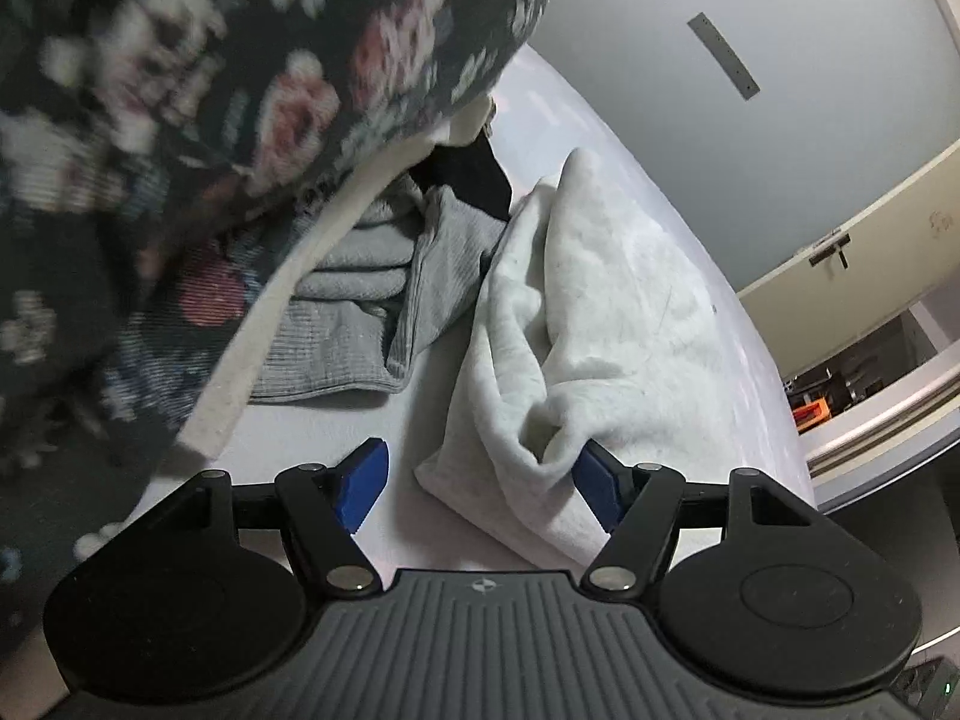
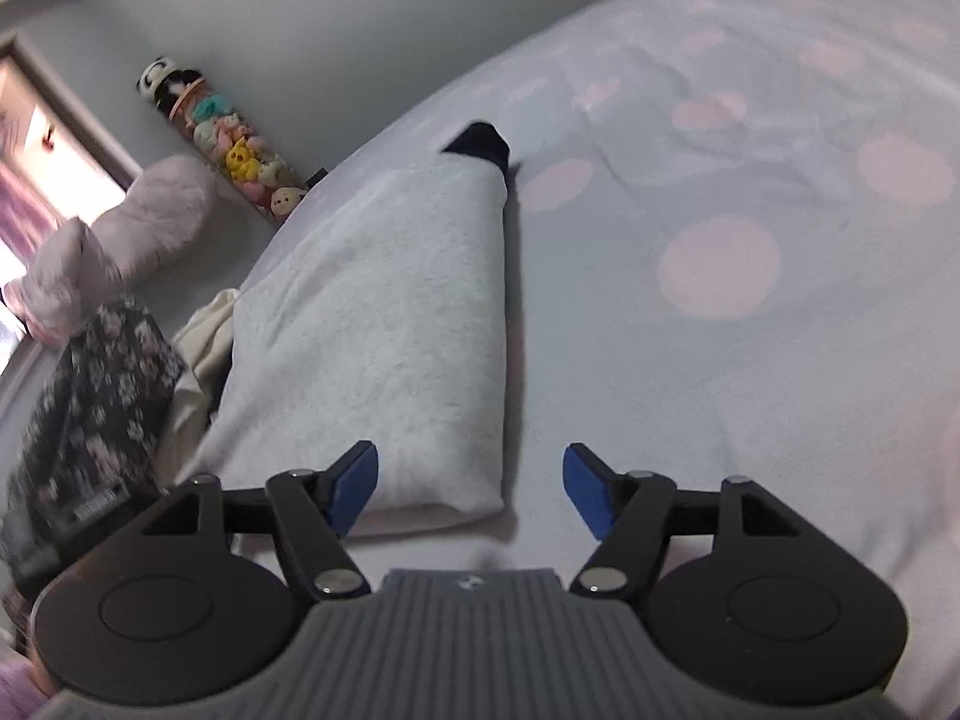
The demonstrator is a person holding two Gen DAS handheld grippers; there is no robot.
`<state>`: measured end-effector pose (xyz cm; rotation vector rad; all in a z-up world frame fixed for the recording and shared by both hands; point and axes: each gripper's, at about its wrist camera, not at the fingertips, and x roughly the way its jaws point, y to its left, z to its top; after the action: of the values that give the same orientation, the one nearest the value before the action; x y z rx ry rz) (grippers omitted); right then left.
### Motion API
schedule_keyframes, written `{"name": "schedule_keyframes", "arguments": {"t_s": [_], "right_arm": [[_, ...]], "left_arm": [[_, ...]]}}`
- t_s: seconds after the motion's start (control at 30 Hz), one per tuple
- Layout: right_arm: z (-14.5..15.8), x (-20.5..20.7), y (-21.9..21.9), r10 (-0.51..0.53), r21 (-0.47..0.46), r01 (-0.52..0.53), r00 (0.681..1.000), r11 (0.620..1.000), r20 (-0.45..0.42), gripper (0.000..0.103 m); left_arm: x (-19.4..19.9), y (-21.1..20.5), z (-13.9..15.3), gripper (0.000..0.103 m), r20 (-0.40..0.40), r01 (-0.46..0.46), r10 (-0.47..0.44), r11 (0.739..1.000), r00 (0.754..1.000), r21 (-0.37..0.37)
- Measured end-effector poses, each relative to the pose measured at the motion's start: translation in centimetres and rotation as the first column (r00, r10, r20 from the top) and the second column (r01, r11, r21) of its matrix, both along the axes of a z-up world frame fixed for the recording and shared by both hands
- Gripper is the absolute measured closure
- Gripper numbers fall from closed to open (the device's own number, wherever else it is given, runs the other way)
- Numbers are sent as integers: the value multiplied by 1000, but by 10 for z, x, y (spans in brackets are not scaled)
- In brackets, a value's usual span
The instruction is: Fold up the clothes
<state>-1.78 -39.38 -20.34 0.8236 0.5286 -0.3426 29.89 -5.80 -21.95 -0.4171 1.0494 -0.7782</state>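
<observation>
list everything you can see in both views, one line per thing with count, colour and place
white garment: one, white fleecy, folded on the bed just ahead of both grippers
grey garments: a few, grey, stacked left of the white one
dark garment: one, black or navy, peeking out past the white garment's far end
bedsheet: one, pale with pink dots, under it all
plush toy: one, pale pink, by the wall
toy tube: one, clear, filled with small colourful plush toys, leaning on the wall
floral sleeve: one, dark with flowers, cream cuff, upper left
left gripper: one, black with blue pads, open
right gripper: one, same, open
</observation>
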Motion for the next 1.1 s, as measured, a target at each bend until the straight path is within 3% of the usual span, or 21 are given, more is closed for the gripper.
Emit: {"name": "schedule_keyframes", "arguments": {"t_s": [0.27,0.37,0.43,0.57,0.67,0.77,0.9,1.1], "right_arm": [[-33,29,-22,10,142,-18,998,990,57,33],[-41,39,-26,31,199,-46,996,979,78,54],[-46,45,-29,39,239,-60,995,969,90,62],[-38,40,-28,43,236,-68,993,969,108,75],[-18,34,-27,42,223,-74,989,972,141,80],[8,25,-25,55,193,-84,987,978,152,82],[32,-3,-20,87,162,-108,988,981,130,82],[35,-82,-6,78,202,-89,995,975,59,82]], "left_arm": [[1,-15,-8,41,53,69,-70,997,996,21],[-2,-19,-8,45,84,83,-86,996,993,37],[-3,-18,-7,52,89,90,-93,995,992,32],[-10,-17,-1,72,111,106,-108,994,988,23],[-22,-18,14,80,163,116,-121,992,979,40],[-34,-10,28,82,147,123,-122,992,982,3],[-60,-6,40,82,105,175,-177,984,979,33],[-114,8,51,82,-18,295,-295,952,955,82]]}}
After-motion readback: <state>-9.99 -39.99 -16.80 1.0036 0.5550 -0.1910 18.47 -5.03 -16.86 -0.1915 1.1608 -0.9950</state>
